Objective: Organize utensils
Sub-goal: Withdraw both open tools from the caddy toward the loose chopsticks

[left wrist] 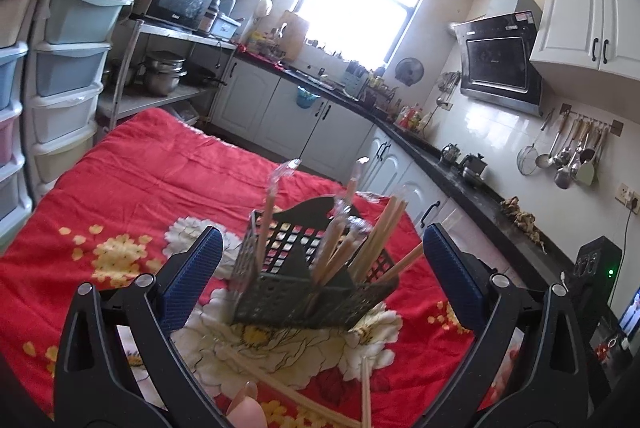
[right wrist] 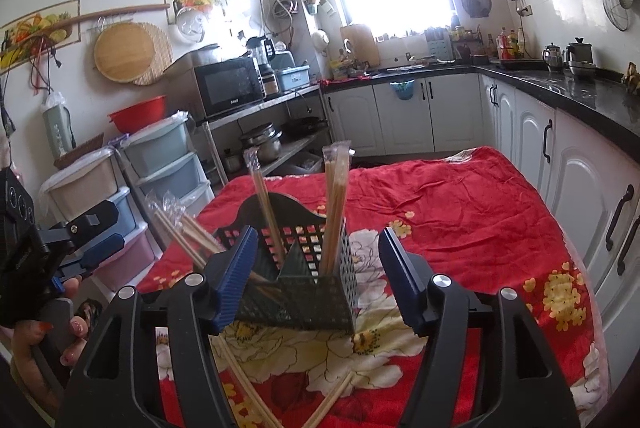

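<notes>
Both hand-held grippers, left [left wrist: 320, 268] and right [right wrist: 316, 276], gape wide and empty before the black caddy [left wrist: 304, 292] at frame center. Wrapped chopsticks [right wrist: 248, 388] on the counter [right wrist: 480, 211] at lower center likely need picking next.

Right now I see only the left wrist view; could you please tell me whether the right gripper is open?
Observer: Yes, the right gripper is open, with a finger on either side of the holder and nothing held.
Operator: Thank you. Can you see my left gripper from that side?
Observer: Yes, the left gripper shows at the far left, off the edge of the red cloth, with a hand on its handle.
Operator: Is anything tipping toward it?
Observer: Some wrapped chopsticks lean out of the holder toward that side. I cannot tell how near they come.
</notes>
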`<state>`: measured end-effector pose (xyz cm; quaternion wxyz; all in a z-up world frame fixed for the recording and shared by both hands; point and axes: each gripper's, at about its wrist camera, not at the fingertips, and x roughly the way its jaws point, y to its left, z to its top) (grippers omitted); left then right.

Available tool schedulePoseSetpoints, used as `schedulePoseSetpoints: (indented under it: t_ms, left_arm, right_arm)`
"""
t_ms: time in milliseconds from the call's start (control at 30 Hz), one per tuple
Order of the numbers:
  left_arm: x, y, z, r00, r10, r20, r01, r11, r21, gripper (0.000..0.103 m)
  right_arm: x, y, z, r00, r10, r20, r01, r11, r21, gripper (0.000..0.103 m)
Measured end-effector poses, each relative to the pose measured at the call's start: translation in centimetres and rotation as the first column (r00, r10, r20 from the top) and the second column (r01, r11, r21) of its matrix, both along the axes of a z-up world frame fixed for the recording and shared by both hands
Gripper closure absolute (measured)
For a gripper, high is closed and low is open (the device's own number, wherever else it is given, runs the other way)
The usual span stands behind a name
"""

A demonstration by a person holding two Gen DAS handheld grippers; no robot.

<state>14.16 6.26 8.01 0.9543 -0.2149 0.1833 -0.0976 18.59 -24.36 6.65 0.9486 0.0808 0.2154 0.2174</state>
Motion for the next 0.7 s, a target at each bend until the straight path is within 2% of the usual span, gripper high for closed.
schedulePoseSetpoints:
  t_ms: [700]
  left_arm:
    - [-0.7,1.1,-5.1,0.989,0.024,-0.148,-0.024,1.0,-0.003,0.011]
  right_arm:
    - [-1.0,2.2,-4.1,0.988,0.073,-0.133,-0.083,0.994,-0.068,0.041]
